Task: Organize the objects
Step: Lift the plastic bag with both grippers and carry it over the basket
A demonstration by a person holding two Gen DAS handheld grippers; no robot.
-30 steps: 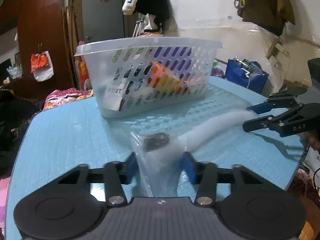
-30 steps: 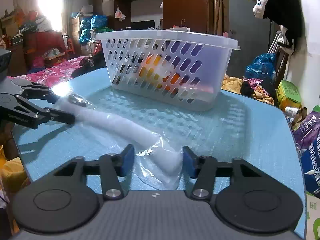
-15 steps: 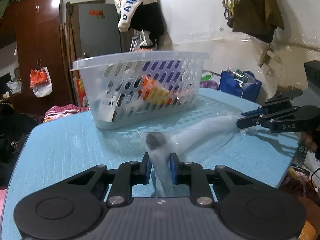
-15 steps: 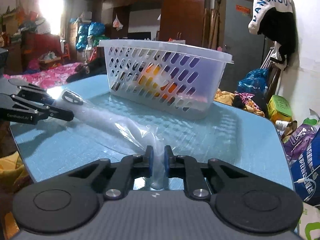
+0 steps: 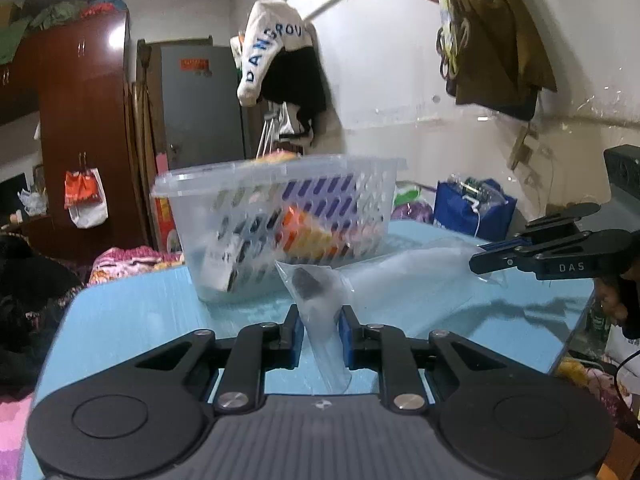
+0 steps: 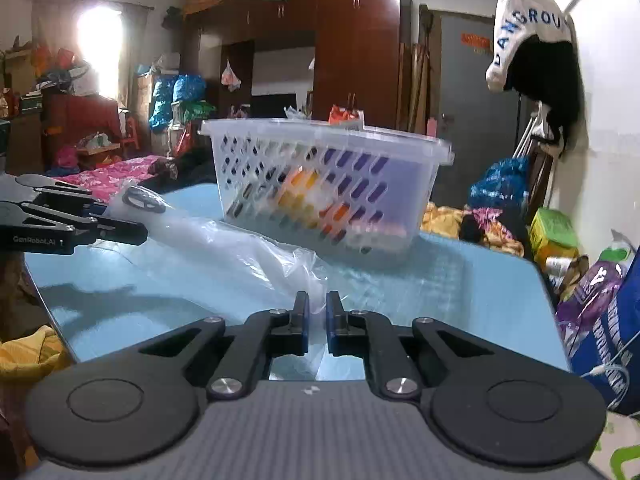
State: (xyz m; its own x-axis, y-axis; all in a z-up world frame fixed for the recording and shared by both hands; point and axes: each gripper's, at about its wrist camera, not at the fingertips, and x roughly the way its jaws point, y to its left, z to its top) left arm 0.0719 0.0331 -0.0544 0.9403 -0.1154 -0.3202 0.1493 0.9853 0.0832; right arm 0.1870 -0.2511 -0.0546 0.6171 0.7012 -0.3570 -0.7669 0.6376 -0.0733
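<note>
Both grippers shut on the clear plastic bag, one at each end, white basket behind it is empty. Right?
Not quite: the white basket is not empty; orange and white items show through its slots in the right wrist view. The left gripper and right gripper are each shut on an end of the clear plastic bag.

Left gripper (image 5: pixel 319 330) clamped on plastic bag (image 5: pixel 320 300) end; right gripper (image 6: pixel 317 322) pinching other end; both point slightly downward.

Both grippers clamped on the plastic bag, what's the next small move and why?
Probably lift together toward the basket. Left gripper and right gripper each pinch an end of the plastic bag, which sags between them just above the table.
</note>
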